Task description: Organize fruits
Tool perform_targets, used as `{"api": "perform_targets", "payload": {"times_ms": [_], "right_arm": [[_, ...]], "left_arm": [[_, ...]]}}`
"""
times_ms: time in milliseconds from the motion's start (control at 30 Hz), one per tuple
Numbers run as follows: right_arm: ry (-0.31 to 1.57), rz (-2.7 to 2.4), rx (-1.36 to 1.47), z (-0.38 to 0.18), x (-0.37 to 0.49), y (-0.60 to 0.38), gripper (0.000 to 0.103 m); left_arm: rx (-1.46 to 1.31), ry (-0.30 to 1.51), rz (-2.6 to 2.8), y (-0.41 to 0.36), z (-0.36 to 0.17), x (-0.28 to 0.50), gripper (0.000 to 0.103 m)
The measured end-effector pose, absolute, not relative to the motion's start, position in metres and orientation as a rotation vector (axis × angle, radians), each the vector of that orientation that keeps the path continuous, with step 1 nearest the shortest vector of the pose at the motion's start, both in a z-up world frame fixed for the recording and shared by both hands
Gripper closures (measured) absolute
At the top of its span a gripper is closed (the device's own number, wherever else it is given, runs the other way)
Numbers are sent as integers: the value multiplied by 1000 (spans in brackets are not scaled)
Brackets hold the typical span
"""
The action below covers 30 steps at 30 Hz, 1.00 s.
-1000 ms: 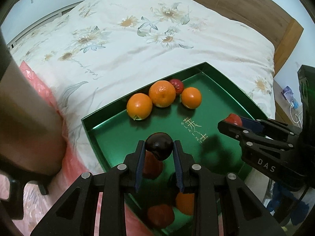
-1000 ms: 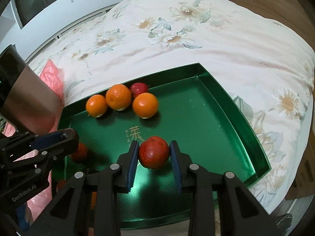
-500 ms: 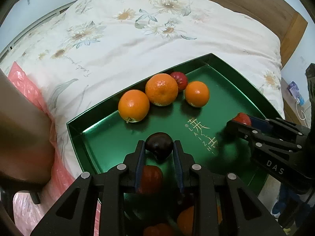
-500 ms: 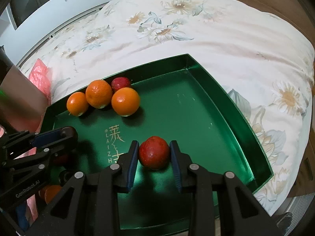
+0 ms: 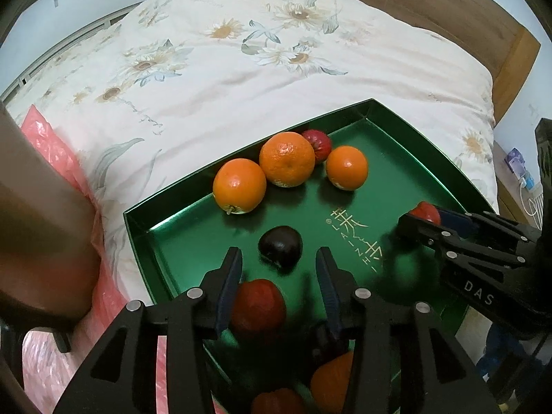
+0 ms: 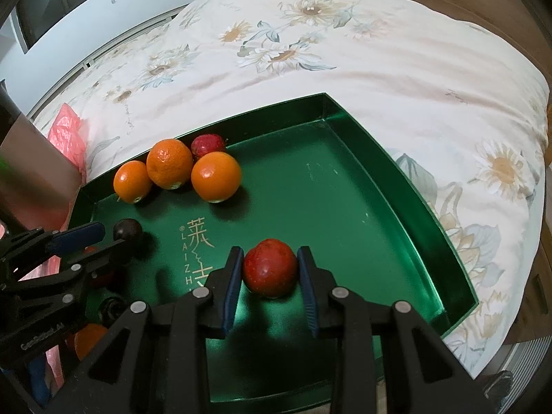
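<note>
A green tray (image 5: 424,145) (image 6: 390,158) lies on the bed. Three oranges (image 5: 286,164) (image 6: 215,176) and a small red fruit (image 5: 319,141) (image 6: 207,143) sit at its far edge. My left gripper (image 5: 277,264) is open, and a dark plum (image 5: 280,245) (image 6: 127,229) rests on the tray floor just ahead of its fingertips. My right gripper (image 6: 269,269) is shut on a red apple (image 6: 270,267) (image 5: 425,211) low over the tray. More red and orange fruit (image 5: 257,305) lies under the left gripper.
The bed has a floral quilt (image 5: 241,51). A pink plastic bag (image 5: 51,145) lies left of the tray beside a brown object (image 5: 34,241). A wooden headboard (image 5: 448,3) runs along the far right.
My left gripper has opened and let go of the dark plum, which now rests on the tray. My right gripper still holds the red apple and has moved forward over the tray.
</note>
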State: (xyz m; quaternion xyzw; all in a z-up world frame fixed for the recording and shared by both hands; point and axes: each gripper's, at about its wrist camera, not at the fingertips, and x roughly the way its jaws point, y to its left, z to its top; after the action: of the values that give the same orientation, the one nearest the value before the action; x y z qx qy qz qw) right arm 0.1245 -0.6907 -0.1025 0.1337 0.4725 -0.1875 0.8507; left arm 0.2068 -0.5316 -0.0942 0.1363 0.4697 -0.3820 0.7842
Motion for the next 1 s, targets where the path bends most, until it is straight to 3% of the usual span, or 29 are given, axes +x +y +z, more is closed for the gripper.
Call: {"api": "perform_targets", "payload": {"times_ms": [67, 100, 167, 333, 600, 1000], "right_arm": [[993, -397, 280, -101, 124, -690, 57], [991, -398, 280, -100, 124, -689, 31], [979, -403, 276, -97, 124, -687, 15], [966, -401, 262, -90, 125, -677, 14], [942, -390, 245, -79, 123, -649, 0], [919, -330, 203, -67, 129, -587, 0]], "left_arm": [[293, 1002, -820, -528, -91, 205, 61], [292, 996, -819, -526, -90, 204, 60], [283, 989, -818, -521, -86, 202, 58], [257, 986, -803, -504, -79, 198, 56], [224, 977, -801, -465, -64, 181, 55], [155, 975, -739, -383, -49, 175, 53]]}}
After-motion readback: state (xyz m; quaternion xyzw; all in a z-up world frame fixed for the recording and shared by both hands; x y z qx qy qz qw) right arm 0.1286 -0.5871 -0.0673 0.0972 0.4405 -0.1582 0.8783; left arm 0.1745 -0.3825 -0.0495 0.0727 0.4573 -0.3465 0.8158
